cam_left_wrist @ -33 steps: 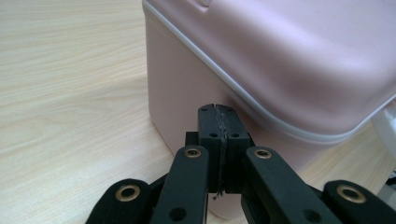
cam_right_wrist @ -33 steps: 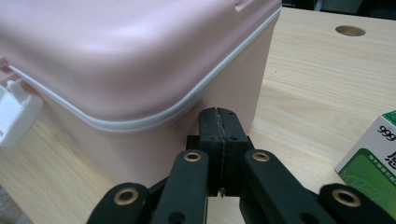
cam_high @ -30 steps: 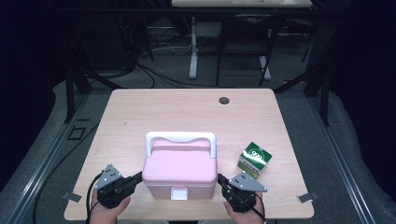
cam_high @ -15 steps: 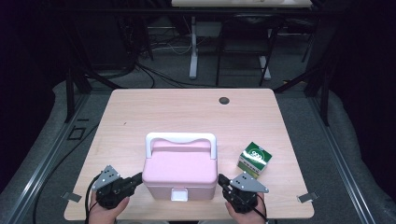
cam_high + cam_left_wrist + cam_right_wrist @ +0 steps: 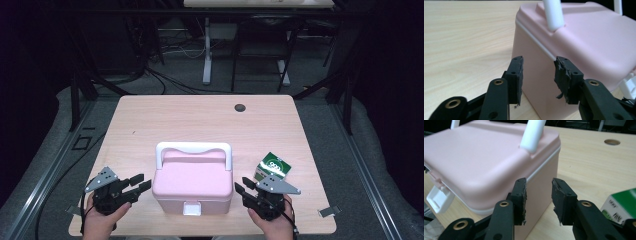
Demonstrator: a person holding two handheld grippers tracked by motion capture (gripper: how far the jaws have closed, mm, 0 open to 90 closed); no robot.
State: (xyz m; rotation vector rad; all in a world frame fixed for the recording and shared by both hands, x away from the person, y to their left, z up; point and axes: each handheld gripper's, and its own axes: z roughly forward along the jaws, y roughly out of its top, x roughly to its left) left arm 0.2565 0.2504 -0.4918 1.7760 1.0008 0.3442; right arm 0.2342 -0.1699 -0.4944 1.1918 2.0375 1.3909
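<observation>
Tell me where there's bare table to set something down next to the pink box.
The widest bare stretch lies behind the pink box, reaching the far edge of the table by the small round hole. The left side is bare too. It is crowded at the near edge: the green carton and right gripper flank one side, the left gripper the other.

box point(image 5: 192, 181) mid table point(image 5: 200, 120), carton point(image 5: 271, 167) right

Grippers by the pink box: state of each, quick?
Left gripper: open, just been opening, holding nothing; pink box beyond.
Right gripper: open, just been opening, holding nothing.
</observation>
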